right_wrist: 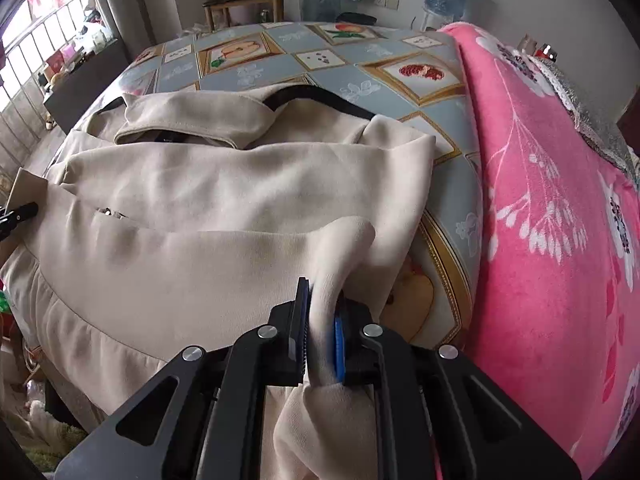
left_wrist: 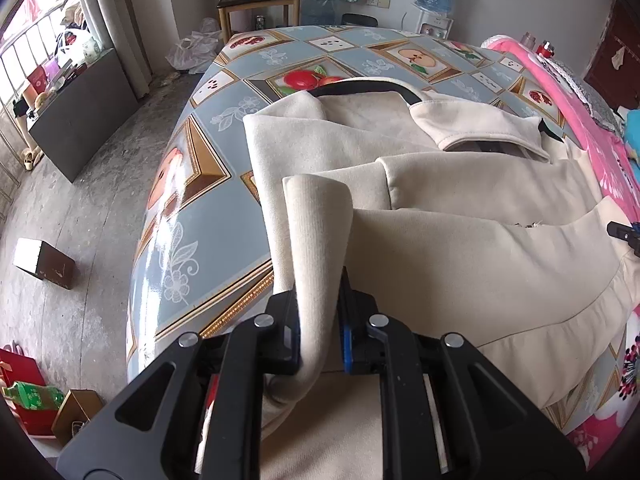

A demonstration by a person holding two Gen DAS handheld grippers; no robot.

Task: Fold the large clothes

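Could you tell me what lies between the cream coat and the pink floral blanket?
Only bare fruit-print tablecloth separates the cream coat from the pink floral blanket, clearest in the right wrist view.

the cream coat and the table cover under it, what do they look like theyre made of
The cream coat: looks like a soft, matte woven or brushed fabric, perhaps wool blend; it shows a fine ribbed weave and drapes in thick, rounded folds where the left gripper and right gripper pinch it. The table cover: probably glossy plastic or oilcloth, since window light reflects off its printed fruit pattern.

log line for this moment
left gripper: shut on coat | right gripper: shut on coat | coat flat on table
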